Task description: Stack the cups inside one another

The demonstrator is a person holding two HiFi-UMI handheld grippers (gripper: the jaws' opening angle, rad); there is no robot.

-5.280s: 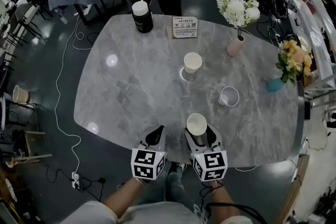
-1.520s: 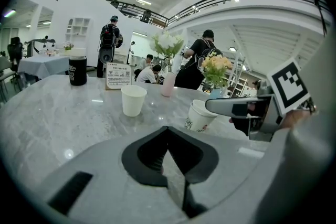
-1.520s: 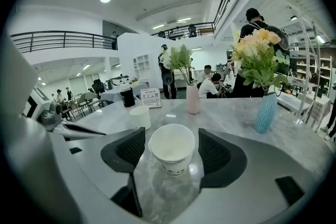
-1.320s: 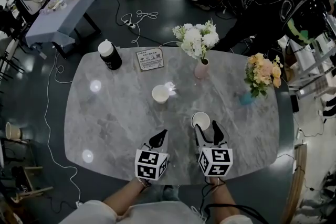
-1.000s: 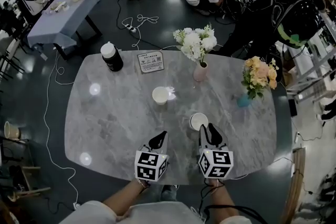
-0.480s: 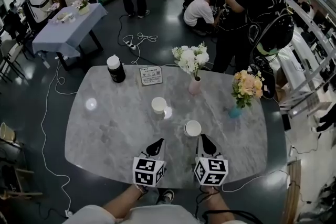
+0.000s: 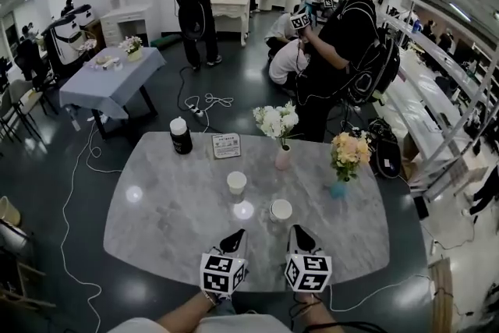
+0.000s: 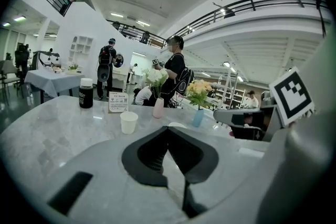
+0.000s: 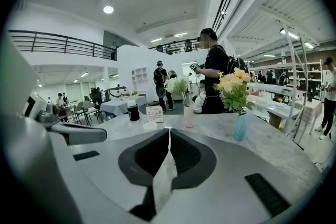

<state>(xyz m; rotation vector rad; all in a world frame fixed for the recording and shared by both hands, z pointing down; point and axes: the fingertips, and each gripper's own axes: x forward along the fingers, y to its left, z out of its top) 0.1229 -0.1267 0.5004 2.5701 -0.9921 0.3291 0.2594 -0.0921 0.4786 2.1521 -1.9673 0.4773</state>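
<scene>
Both hand-held grippers are held side by side over the near edge of the rounded grey marble-patterned table (image 7: 164,207), pointing away from the person. The left gripper (image 7: 235,234) has its dark jaws pressed together at the tips, with nothing between them. The right gripper (image 7: 295,231) is closed too: its jaws, which have just been closing, meet tip to tip and grip nothing. Just ahead of the right gripper's tips, slightly to their left and apart from them, a white paper cup (image 7: 281,210) stands upright on the table; whether another cup sits inside it cannot be told. A second white paper cup (image 7: 236,182) stands upright farther out, ahead of the left gripper and well apart from both grippers. Beyond it, ahead and to the left of the left gripper, a black cylindrical bottle with a white lid (image 7: 181,136) stands near the far edge, with a small white printed card (image 7: 227,145) beside it. Ahead of the right gripper stands a slim pink vase of white flowers (image 7: 282,156), and farther to that gripper's right a blue vase of yellow and orange flowers (image 7: 338,187).
</scene>
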